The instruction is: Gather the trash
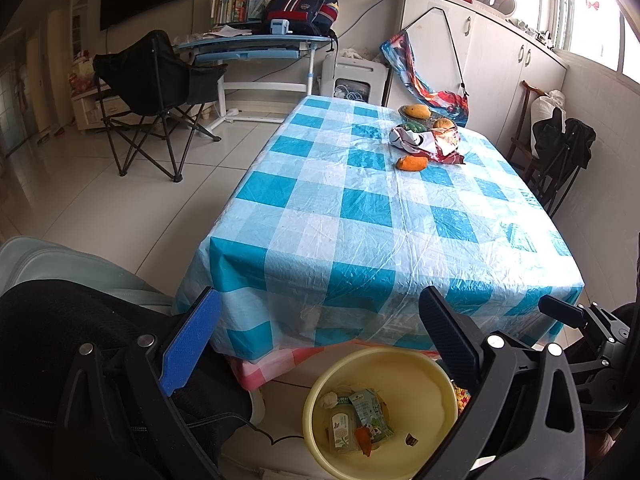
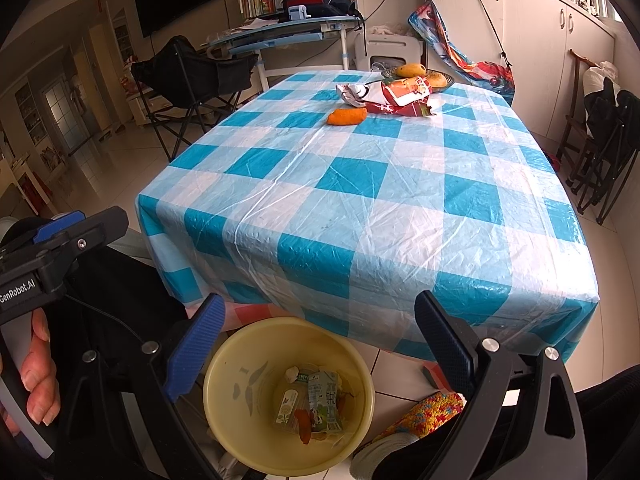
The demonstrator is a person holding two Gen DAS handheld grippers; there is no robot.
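The round pale-yellow plastic basin [image 2: 288, 396] on the floor at the near end of the table already holds several pieces of rubbish: a small green-and-white drink carton [image 2: 326, 404], a flattened pouch with a green leaf print [image 2: 286, 406], a strip of orange peel [image 2: 303, 424] and a crumpled white scrap [image 2: 292, 374]; so part of the collecting looks done. What is left lies well apart from the basin, at the far end of the blue-and-white checked plastic tabletop [image 2: 360, 208]: a crumpled red-and-white snack wrapper [image 2: 394, 98] and, just beside it on the near side, a loose piece of orange peel [image 2: 347, 116]; behind them stands a dark shallow bowl of yellow mangoes [image 2: 420, 74] (fruit, I judge, and not rubbish, though the wrapper hides part of it). The rest of the cloth looks bare, so by my reckoning two pieces remain, and each needs a long reach across the table.

Both tools hang low over the basin; the left tool [image 1: 320, 344] has its two fingers wide apart with nothing between them; the right tool [image 2: 320, 348] is likewise spread and holds nothing. The left wrist view shows the same basin [image 1: 424, 364] directly below; a hand [image 2: 38, 376] grips the left tool's handle at the edge of the right wrist view; a bright crocheted slipper [image 2: 424, 414] lies on the floor just beside the basin.
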